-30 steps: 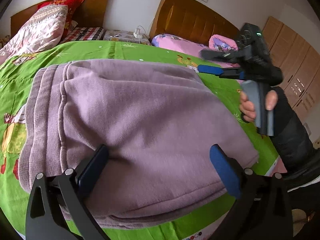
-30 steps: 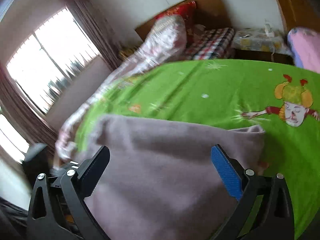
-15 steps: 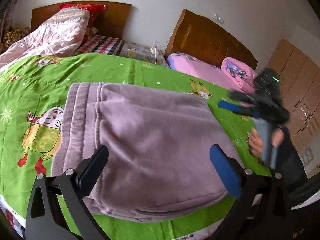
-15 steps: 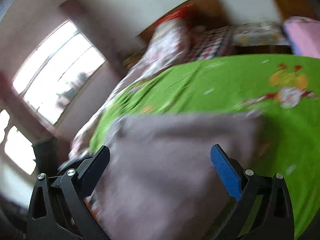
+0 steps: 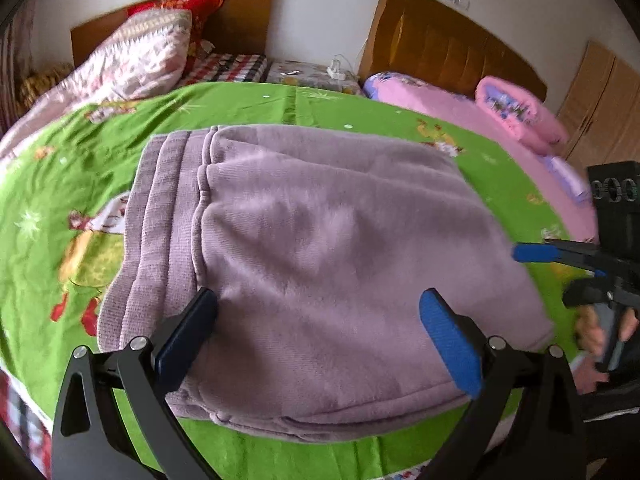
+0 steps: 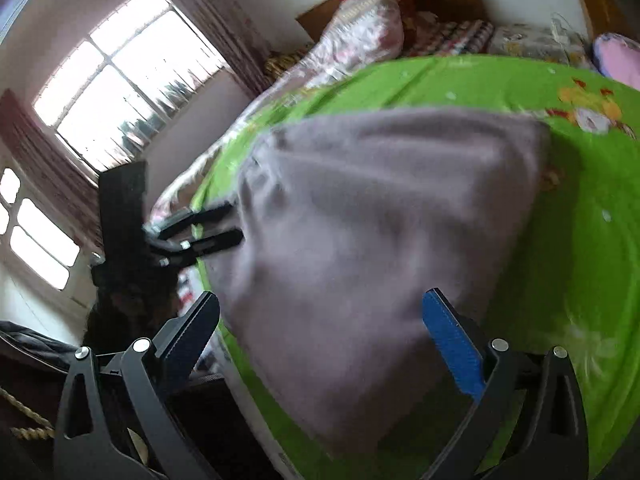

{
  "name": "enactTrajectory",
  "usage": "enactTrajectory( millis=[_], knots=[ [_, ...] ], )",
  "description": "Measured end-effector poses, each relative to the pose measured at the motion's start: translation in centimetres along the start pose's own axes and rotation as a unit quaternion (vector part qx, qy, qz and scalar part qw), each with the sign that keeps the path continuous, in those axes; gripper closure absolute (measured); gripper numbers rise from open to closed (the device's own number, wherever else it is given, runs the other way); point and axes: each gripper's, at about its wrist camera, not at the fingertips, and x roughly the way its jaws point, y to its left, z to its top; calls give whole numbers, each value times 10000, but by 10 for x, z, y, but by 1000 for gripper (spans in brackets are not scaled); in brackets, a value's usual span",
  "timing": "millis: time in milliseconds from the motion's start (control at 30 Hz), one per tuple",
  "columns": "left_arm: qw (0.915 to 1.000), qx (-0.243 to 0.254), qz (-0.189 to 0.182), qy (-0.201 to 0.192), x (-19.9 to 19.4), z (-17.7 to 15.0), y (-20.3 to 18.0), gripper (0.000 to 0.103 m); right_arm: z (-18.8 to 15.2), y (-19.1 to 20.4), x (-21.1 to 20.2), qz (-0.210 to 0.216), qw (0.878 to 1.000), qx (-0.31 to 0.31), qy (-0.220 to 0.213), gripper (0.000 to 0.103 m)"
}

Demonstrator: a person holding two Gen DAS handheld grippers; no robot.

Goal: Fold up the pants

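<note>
The mauve pants (image 5: pixel 320 248) lie folded in a thick rectangle on the green bedspread (image 5: pixel 80 152), ribbed waistband layers stacked at the left. My left gripper (image 5: pixel 318 336) is open and empty, its blue pads above the near edge of the fold. My right gripper (image 6: pixel 320 344) is open and empty above the pants (image 6: pixel 380 220) near the bed's corner. Each gripper shows in the other's view: the right one (image 5: pixel 560 256) at the right edge of the pants, the left one (image 6: pixel 216 228) at their far side. Neither holds cloth.
The bedspread carries cartoon prints. A floral quilt (image 5: pixel 132 60) and red pillow lie at the head, pink bedding (image 5: pixel 500 108) on a second bed to the right. Wooden headboards (image 5: pixel 440 40), a wardrobe (image 5: pixel 600 96) and a window (image 6: pixel 120 100) stand around.
Both grippers have drawn back from the pants toward the near edge of the bed. The right gripper has dropped lower at the right. The pants lie as before.
</note>
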Motion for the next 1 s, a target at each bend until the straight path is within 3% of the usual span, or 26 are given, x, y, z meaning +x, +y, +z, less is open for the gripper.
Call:
enactTrajectory(
  millis=[167, 333, 600, 733, 867, 1000],
  knots=[
    [9989, 301, 367, -15, 4, -3, -10, 2, -13, -21, -8, -824, 9955, 450, -106, 5],
    [9970, 463, 615, -78, 7, -7, -16, 2, -20, -10, -35, -1085, 9907, 423, -702, 5],
    [9968, 387, 684, -137, 5, -8, -17, 2, -29, -1, -50, -1683, 9788, 412, -1089, 5],
    [9944, 308, 994, -193, -2, -9, -25, 2, -38, 8, -57, -1876, 9721, 478, -1323, 5],
    [9839, 74, 1724, -457, -18, -14, -37, 2, -57, 38, -60, -2557, 9499, 144, -1792, 5],
    [9791, -289, 1487, -1354, -58, -26, -51, 2, -75, 64, -68, -3212, 9185, -34, -2306, 5]
  ],
)
